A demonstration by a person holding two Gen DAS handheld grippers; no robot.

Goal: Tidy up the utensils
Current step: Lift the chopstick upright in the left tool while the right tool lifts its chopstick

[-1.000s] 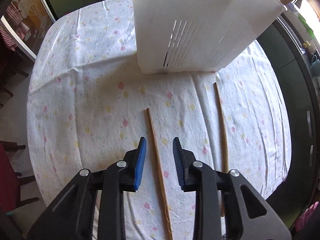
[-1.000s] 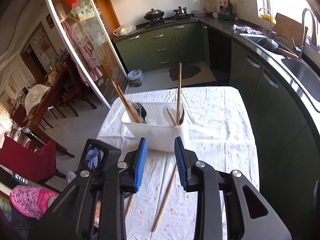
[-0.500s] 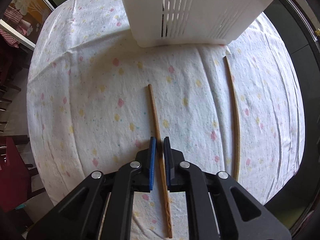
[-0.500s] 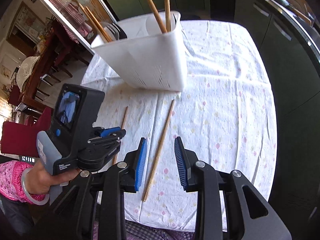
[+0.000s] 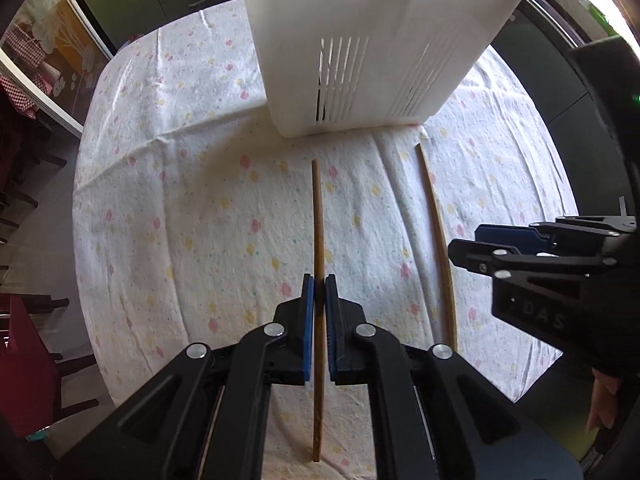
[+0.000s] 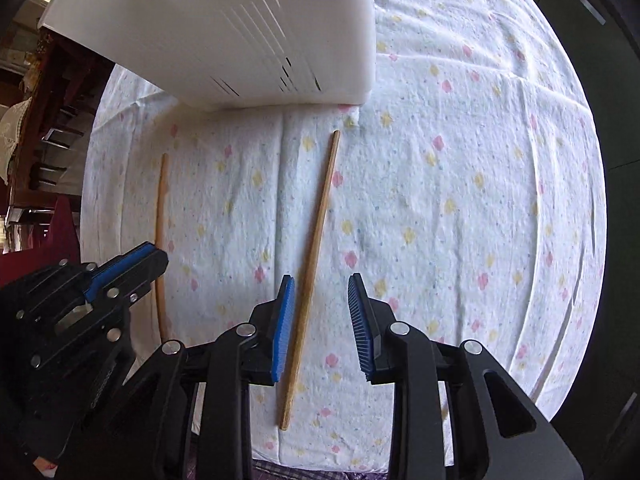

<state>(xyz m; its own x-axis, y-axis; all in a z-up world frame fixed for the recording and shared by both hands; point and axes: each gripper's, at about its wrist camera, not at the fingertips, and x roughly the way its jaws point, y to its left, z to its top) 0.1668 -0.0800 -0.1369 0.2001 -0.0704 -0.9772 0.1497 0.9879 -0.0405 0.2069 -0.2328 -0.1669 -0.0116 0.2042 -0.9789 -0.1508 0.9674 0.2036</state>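
Since half a second ago the right gripper [image 6: 321, 320] is dropping low over the table, its camera now looking down at the cloth where it earlier looked across at the caddy top, while the left gripper [image 5: 319, 312] is staying clamped. Its blue pads are pinching the left chopstick [image 5: 319, 232] partway along the shaft, far tip pointing at the white slotted utensil caddy [image 5: 360, 40], near end trailing back beneath the gripper body; whether it is lifting clear of the floral tablecloth [image 5: 180, 220] I cannot tell. Right gripper's jaws are standing apart, straddling the right chopstick [image 6: 316, 236], which is lying flat on the cloth just beside the left pad and not yet touched by the right one. Both sticks are lying well short of the caddy's near wall, roughly side by side. Judgement on progress: late stage, not finished. Nothing else loose is showing on the cloth; caddy contents are hidden from both views. Remaining: closing the right jaws, lifting both sticks, tipping them upright, dropping them into a caddy compartment. Which compartment is not determinable now.
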